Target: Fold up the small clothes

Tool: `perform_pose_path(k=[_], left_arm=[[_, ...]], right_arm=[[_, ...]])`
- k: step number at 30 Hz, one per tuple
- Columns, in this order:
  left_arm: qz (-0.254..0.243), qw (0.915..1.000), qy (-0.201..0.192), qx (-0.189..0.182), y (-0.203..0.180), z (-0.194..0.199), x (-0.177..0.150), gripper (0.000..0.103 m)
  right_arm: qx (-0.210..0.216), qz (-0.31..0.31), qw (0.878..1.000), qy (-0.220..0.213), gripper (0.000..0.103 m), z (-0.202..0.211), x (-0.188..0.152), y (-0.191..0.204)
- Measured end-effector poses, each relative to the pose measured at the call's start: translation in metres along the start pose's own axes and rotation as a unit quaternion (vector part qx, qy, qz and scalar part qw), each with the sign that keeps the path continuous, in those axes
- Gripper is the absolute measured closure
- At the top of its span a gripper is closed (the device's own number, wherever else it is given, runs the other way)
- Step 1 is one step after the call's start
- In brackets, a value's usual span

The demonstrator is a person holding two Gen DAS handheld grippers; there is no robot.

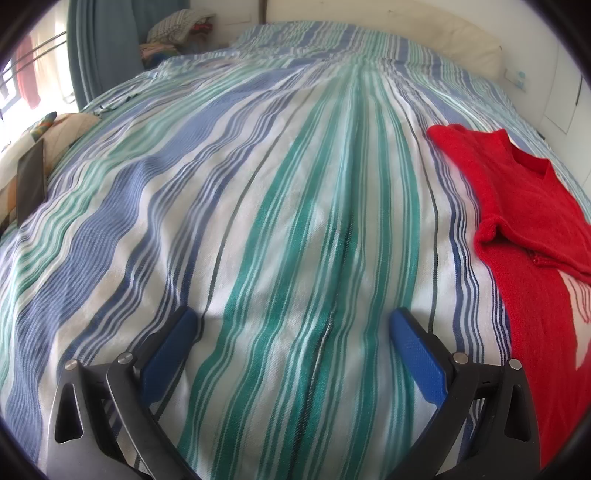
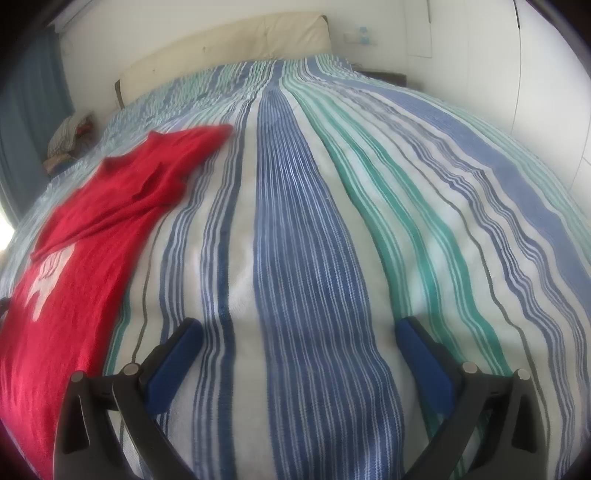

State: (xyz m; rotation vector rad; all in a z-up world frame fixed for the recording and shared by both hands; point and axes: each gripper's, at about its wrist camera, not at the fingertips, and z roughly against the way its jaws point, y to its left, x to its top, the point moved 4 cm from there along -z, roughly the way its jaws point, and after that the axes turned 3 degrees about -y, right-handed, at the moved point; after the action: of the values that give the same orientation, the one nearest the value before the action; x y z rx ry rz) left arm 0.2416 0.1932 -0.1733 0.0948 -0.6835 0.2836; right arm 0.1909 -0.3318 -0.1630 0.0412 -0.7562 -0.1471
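Observation:
A small red knit sweater (image 1: 532,229) with a white pattern lies on the striped bedspread (image 1: 280,206), at the right edge of the left wrist view. One sleeve is folded across its body. It also shows at the left of the right wrist view (image 2: 85,236). My left gripper (image 1: 293,317) is open and empty, hovering over bare bedspread to the left of the sweater. My right gripper (image 2: 299,326) is open and empty over the bedspread (image 2: 303,236), to the right of the sweater.
A cream headboard (image 2: 229,40) and white wall stand at the far end of the bed. A pile of clothes (image 1: 181,33) and blue curtain (image 1: 99,48) sit at the far left. A dark flat device (image 1: 31,177) lies on cushions beside the bed's left edge.

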Motion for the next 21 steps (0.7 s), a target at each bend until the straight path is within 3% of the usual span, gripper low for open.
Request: perform_pose_path(k=[21], left_arm=[[0.000,1.0000,0.000,0.000,0.0001,0.0000,-0.0001,0.000]], right_arm=[[-0.006,0.004,1.000,0.002,0.000,-0.0011,0.0007,0.0009]])
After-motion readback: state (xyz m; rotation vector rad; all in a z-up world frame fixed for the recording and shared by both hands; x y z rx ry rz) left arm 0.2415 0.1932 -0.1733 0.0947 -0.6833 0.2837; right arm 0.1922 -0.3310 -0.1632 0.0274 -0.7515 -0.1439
